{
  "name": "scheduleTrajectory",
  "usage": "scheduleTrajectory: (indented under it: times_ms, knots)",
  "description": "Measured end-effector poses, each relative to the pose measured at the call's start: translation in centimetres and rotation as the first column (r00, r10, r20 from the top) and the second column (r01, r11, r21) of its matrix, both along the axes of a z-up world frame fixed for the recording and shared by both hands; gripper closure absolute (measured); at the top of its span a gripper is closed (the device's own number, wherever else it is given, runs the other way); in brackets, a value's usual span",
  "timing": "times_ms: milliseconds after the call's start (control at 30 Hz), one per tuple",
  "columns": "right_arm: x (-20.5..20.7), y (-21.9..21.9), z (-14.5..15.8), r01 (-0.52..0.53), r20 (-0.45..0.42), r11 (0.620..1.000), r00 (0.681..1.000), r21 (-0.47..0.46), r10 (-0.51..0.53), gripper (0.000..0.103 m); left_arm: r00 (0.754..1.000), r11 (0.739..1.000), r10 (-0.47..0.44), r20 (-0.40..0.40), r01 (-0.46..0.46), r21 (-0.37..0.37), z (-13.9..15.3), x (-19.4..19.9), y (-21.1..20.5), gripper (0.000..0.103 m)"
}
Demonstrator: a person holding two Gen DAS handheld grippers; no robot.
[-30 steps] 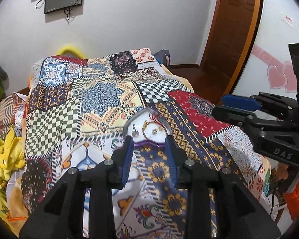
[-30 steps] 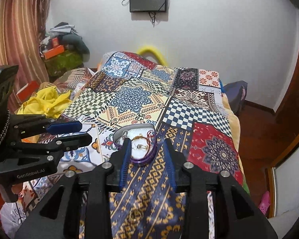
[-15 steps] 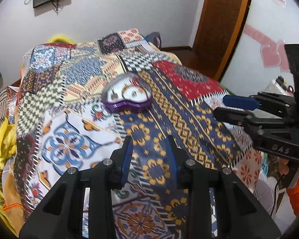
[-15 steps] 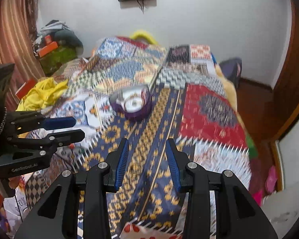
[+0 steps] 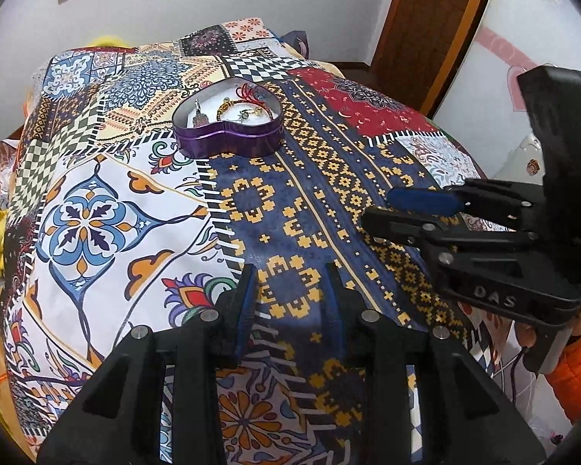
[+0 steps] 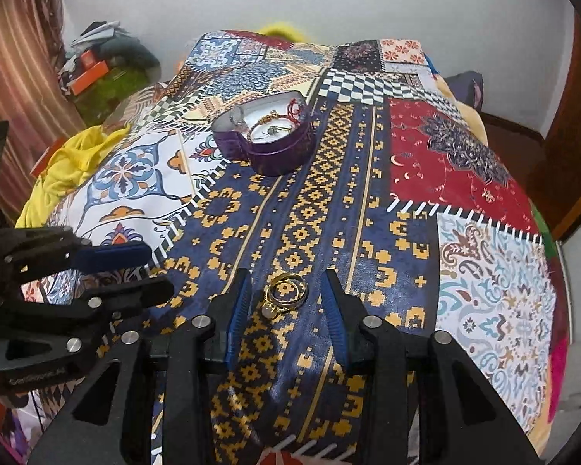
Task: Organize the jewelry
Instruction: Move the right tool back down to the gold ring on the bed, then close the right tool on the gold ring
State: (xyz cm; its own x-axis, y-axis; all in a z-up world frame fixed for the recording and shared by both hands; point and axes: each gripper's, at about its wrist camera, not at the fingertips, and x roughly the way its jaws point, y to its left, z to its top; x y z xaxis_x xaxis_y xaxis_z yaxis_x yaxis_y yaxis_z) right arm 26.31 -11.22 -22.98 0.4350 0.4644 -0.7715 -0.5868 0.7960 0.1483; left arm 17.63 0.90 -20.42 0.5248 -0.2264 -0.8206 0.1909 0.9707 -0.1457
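Note:
A purple heart-shaped tin sits open on the patterned bedspread, with a red cord bracelet, a gold bangle and small pieces inside; it also shows in the right wrist view. A gold bangle with a small pendant lies on the blue-and-gold strip of the spread, between the tips of my right gripper, which is open and hovers just over it. My left gripper is open and empty over the spread, nearer than the tin. The right gripper shows in the left wrist view.
The patchwork bedspread covers the whole bed. Yellow cloth lies at the bed's left side, with clutter by the curtain. A wooden door stands at the right. The bed's edge drops off at the right.
Both grippers have pulled back from the tin toward the bed's near end and tilted down. The gold bangle now lies between the right gripper's tips.

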Motion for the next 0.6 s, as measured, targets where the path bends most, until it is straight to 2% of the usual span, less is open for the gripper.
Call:
scheduleTrajectory:
  times_ms: [67,200,433,600]
  knots:
    - [0.1,0.0,-0.4,-0.007,-0.015,1.0,1.0,-0.002,0.007,0.083,1.0,1.0,-0.004,-0.003,0.004,-0.006,0.0,0.0,-0.2,0.07]
    - [-0.3,-0.2,-0.4,-0.019,0.002,1.0,1.0,0.005,0.019,0.083,1.0,1.0,-0.021,-0.011,0.021,-0.019,-0.2,0.6,-1.0,0.07]
    - [-0.4,-2.2,1.0,0.02,0.037,0.999,0.999,0.044,-0.021,0.083,0.997,0.996,-0.074,-0.029,0.072,-0.055,-0.5,1.7,-3.5,0.07]
    - [-0.6,-4.0,1.5,0.05,0.047,0.998,0.998,0.046,-0.053,0.083,0.991,0.992,-0.124,-0.039,0.123,-0.035,-1.1,2.5,-5.8,0.07]
